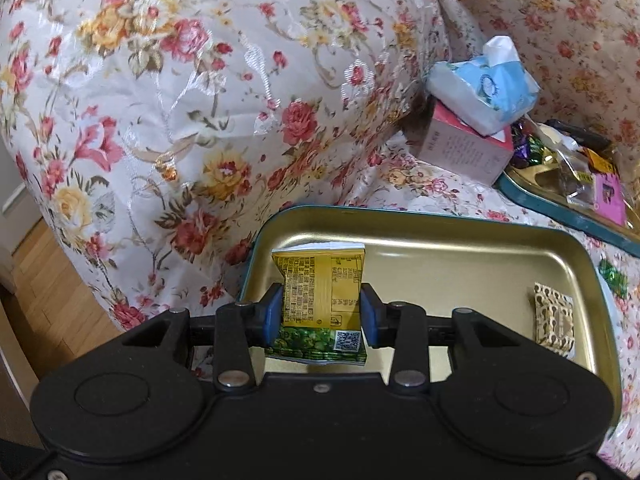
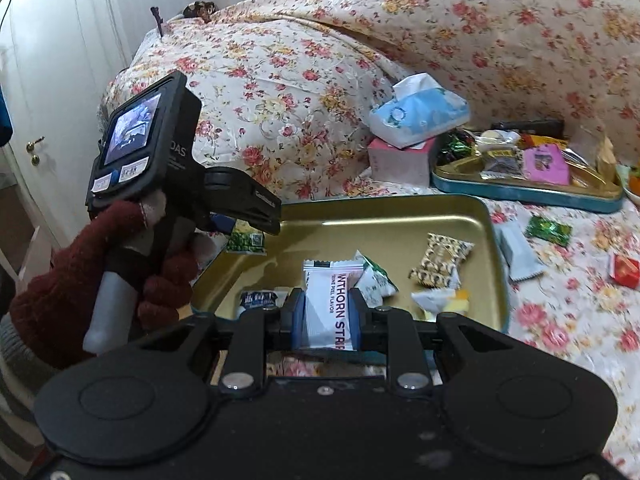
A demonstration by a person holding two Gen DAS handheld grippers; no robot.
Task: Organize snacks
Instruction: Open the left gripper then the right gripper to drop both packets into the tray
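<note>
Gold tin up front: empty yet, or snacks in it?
Not empty. The gold tin holds several wrapped snacks, including a patterned packet; most of its floor is bare.

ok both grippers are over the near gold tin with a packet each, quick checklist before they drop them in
1. Left gripper clamped on yellow-green packet: ok.
2. Right gripper clamped on white hawthorn strip packet: ok.
3. Yellow-green packet over the near gold tin: ok.
4. Bare floor under the left packet: ok; the leopard-print snack lies well aside.
5. Landing spot under the right packet: cannot tell; other snacks crowd close.
6. The two grippers apart: ok, in the right wrist view.
</note>
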